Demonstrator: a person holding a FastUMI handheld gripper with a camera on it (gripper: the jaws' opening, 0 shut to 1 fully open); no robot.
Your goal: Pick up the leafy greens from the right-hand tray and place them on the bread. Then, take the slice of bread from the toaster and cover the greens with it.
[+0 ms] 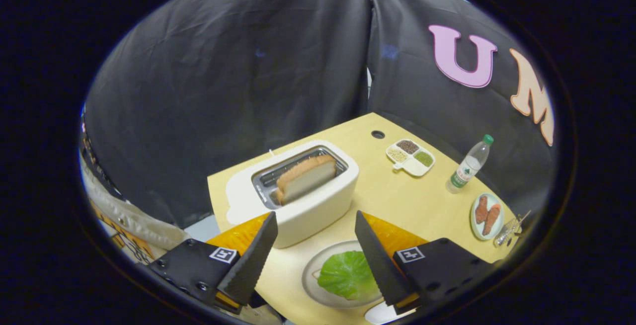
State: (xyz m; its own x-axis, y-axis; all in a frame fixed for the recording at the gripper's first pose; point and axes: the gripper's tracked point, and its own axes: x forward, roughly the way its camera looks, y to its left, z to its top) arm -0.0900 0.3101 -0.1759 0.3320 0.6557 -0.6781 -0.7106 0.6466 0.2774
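gripper (pixel 316 221): my fingers are spread wide, nothing between the pads; I'm hovering above the table, pointed at the toaster. Wide spread suits the slice's thickness, I judge.
leafy greens (pixel 347 274): lying flat on the plate (pixel 310 273), low between my fingers, nearer the right one. I can see a pale corner poking out at the leaf's left edge, probably the base bread; leaf covers the rest, so can't confirm. Greens step looks done.
orange trays (pixel 238 235): glossy orange patches behind each finger, partly hidden, contents not readable.
toaster (pixel 308 201): white, just ahead of my fingers, slot facing up.
slice of bread (pixel 304 178): standing in the slot, tilted, top half proud of the rim. That leaves a graspable edge. Next target, I judge.
table (pixel 397 196): pale wood-tone top, smooth, cable hole near the far edge.
divided dish (pixel 411 158): beyond the toaster, grains or seeds in its compartments.
water bottle (pixel 469 165): upright, green cap, well apart from my path.
small plate (pixel 487 216): two reddish-brown pieces, near the table's right edge.
room: black cloth wall close behind the table, dim.
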